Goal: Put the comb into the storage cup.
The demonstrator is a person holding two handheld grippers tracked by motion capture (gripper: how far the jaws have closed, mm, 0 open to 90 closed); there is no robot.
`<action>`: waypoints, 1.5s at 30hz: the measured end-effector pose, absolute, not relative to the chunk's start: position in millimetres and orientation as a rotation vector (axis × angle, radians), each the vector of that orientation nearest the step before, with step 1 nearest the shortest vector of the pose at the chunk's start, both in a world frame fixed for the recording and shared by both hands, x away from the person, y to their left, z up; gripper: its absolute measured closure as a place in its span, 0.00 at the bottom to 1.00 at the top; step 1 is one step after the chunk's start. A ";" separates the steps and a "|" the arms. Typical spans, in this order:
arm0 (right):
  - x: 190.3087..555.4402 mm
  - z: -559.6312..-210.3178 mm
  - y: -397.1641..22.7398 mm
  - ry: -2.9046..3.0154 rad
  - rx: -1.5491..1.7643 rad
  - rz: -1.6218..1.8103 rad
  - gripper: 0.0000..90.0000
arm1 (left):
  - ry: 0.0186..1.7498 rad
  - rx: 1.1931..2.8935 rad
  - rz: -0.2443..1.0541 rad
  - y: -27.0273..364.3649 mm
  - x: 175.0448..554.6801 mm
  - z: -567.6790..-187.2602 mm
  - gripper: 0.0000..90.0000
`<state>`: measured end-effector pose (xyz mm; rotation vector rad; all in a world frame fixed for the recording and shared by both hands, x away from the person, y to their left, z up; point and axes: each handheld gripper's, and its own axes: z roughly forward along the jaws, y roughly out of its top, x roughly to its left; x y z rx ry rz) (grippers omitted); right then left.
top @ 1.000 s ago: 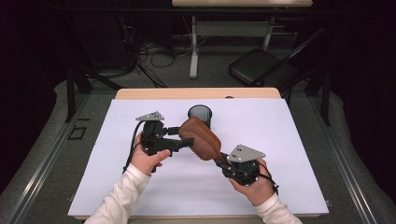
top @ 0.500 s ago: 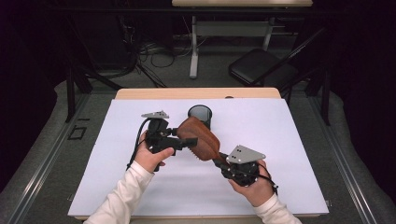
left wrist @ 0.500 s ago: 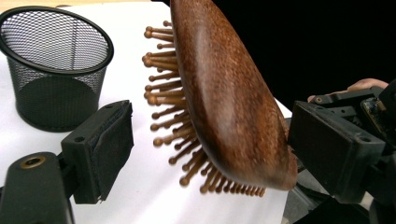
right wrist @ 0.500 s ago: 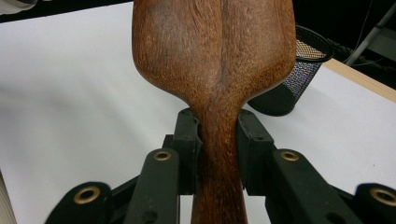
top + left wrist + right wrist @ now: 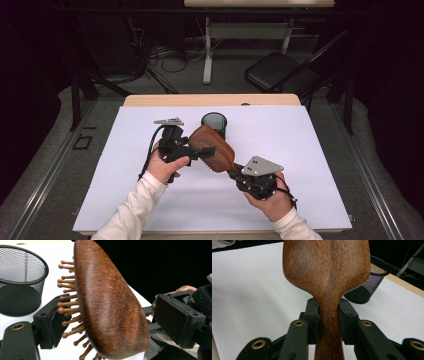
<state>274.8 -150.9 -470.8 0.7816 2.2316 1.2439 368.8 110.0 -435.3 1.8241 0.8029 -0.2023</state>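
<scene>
A brown wooden hairbrush (image 5: 216,149) hangs above the white table cover, its bristles turned towards the person's left. My right gripper (image 5: 235,172) is shut on its handle; in the right gripper view both pads (image 5: 313,320) press the narrow neck of the hairbrush (image 5: 327,270). My left gripper (image 5: 204,146) straddles the brush head with its jaws apart. In the left gripper view one pad (image 5: 48,322) sits at the bristle tips and the other pad (image 5: 177,320) stands off the smooth back of the hairbrush (image 5: 107,302).
A black mesh cup (image 5: 214,122) stands upright on the white cover (image 5: 310,150) just behind the brush, also seen as the mesh cup (image 5: 21,280) and the mesh cup (image 5: 369,282). Beyond the table's far wooden edge (image 5: 210,100) are a folding chair (image 5: 280,75) and floor cables.
My left gripper has edged slightly to the right, farther over the brush head. The right gripper and the brush handle have stayed put.
</scene>
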 end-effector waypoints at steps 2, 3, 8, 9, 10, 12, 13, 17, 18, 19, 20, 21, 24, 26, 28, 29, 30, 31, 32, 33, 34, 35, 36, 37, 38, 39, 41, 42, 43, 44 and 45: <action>274.7 -470.8 -150.7 2.232 0.778 1.241 0.80 | 0.806 1.814 -0.204 110.0 369.2 -435.0 0.18; 274.6 -470.8 -150.6 2.230 0.776 1.241 0.80 | 0.807 1.809 -0.211 110.4 369.6 -435.0 0.18; 274.6 -470.4 -151.1 2.225 0.776 1.244 0.80 | 0.814 1.795 -0.220 112.4 370.7 -434.5 0.23; 274.7 -470.4 -151.1 2.226 0.777 1.243 0.80 | 0.814 1.799 -0.215 112.7 371.1 -434.7 0.24; 274.9 -470.6 -151.0 2.226 0.775 1.244 0.80 | 0.815 1.801 -0.211 112.8 371.0 -434.7 0.25; 275.0 -470.9 -150.8 2.226 0.774 1.242 0.80 | 0.815 1.809 -0.194 113.1 370.6 -434.3 0.28; 275.0 -470.9 -150.8 2.225 0.772 1.242 0.80 | 0.815 1.808 -0.192 113.5 370.7 -434.1 0.29; 275.5 -471.3 -150.9 2.225 0.776 1.243 0.80 | 0.825 1.808 -0.184 114.1 371.0 -434.1 0.33; 275.6 -471.5 -150.9 2.226 0.774 1.242 0.80 | 0.825 1.810 -0.185 114.0 371.0 -434.2 0.33; 275.7 -471.8 -150.8 2.225 0.772 1.238 0.80 | 0.827 1.810 -0.188 114.0 371.0 -434.3 0.33; 275.7 -472.2 -150.7 2.223 0.769 1.235 0.80 | 0.827 1.811 -0.191 114.1 371.2 -434.3 0.33; 275.6 -472.4 -150.5 2.222 0.771 1.233 0.80 | 0.833 1.810 -0.195 114.6 371.3 -434.2 0.34; 275.8 -473.0 -150.2 2.225 0.765 1.229 0.80 | 0.842 1.804 -0.209 115.9 371.1 -434.0 0.35; 275.9 -473.4 -149.8 2.227 0.763 1.227 0.80 | 0.851 1.803 -0.214 116.2 370.4 -433.8 0.36; 275.9 -474.1 -149.2 2.229 0.758 1.219 0.80 | 0.861 1.802 -0.218 116.5 369.8 -433.8 0.37; 276.0 -474.2 -149.1 2.229 0.755 1.216 0.80 | 0.866 1.801 -0.219 116.5 369.4 -433.7 0.37; 276.1 -474.5 -149.0 2.229 0.754 1.215 0.80 | 0.868 1.799 -0.220 116.5 369.3 -433.6 0.38; 276.1 -474.8 -148.9 2.228 0.754 1.215 0.80 | 0.873 1.794 -0.226 116.7 369.3 -433.7 0.38; 276.2 -475.0 -148.9 2.228 0.756 1.217 0.80 | 0.874 1.792 -0.229 116.7 369.4 -433.8 0.39; 276.2 -475.1 -148.8 2.227 0.757 1.217 0.81 | 0.876 1.790 -0.232 116.8 369.4 -433.9 0.39; 276.1 -475.3 -148.8 2.226 0.758 1.215 0.80 | 0.878 1.790 -0.237 116.9 369.5 -433.8 0.39; 276.1 -475.3 -148.8 2.226 0.758 1.215 0.80 | 0.884 1.788 -0.243 117.3 369.8 -433.6 0.39; 276.0 -475.6 -148.7 2.226 0.756 1.215 0.80 | 0.886 1.786 -0.249 117.5 370.0 -433.5 0.40; 275.9 -475.8 -148.6 2.226 0.755 1.215 0.81 | 0.890 1.784 -0.253 117.8 370.2 -433.3 0.40; 275.9 -476.1 -148.5 2.224 0.752 1.215 0.81 | 0.894 1.780 -0.254 118.3 370.2 -432.9 0.40; 275.8 -476.2 -148.2 2.222 0.749 1.213 0.80 | 0.895 1.778 -0.261 118.6 370.3 -432.7 0.41; 275.5 -476.4 -147.5 2.219 0.744 1.209 0.81 | 0.901 1.778 -0.263 119.2 370.4 -432.7 0.41; 275.5 -476.6 -147.3 2.219 0.744 1.208 0.81 | 0.912 1.773 -0.267 119.5 370.4 -433.0 0.41; 275.7 -477.0 -147.1 2.218 0.739 1.206 0.80 | 0.918 1.773 -0.271 119.6 370.5 -433.2 0.41; 275.6 -477.4 -146.8 2.219 0.739 1.204 0.81 | 0.921 1.769 -0.273 119.8 370.4 -433.3 0.42; 275.8 -478.0 -146.6 2.220 0.739 1.202 0.81 | 0.921 1.765 -0.276 120.2 370.7 -433.6 0.42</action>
